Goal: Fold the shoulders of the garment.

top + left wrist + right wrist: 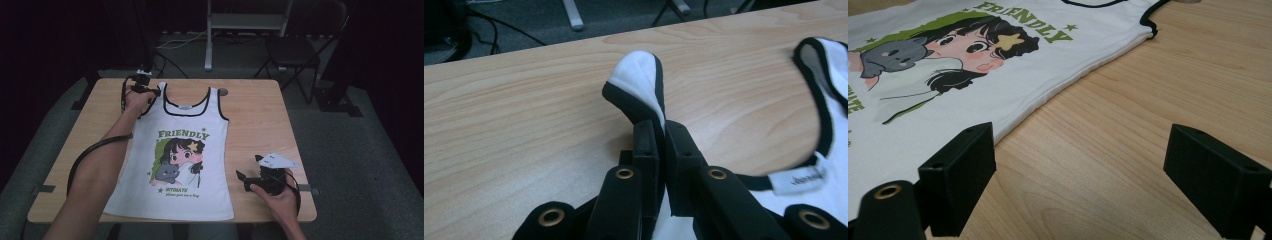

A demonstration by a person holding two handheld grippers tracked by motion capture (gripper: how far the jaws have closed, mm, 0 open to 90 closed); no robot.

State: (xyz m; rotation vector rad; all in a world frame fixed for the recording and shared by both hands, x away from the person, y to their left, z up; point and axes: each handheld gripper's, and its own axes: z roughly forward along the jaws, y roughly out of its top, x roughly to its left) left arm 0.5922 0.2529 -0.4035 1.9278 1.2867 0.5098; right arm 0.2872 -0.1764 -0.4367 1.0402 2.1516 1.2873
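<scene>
A white tank top (177, 150) with black trim, a "FRIENDLY" print and a cartoon girl lies flat on the wooden table (260, 110), neck toward the far edge. At its far left corner my left gripper (145, 90) is shut on the left shoulder strap (639, 82), which loops up out of the closed jaws (663, 137). My right gripper (250, 176) rests on bare wood beside the shirt's right hem, jaws wide apart with nothing between them (1083, 170). The shirt's side seam (1068, 80) runs just left of it.
The table's near edge is close to my right hand. A small round hole or knob (223, 92) sits in the tabletop past the right strap. A folding chair (297, 50) and a metal stand (210, 35) are on the floor beyond the table.
</scene>
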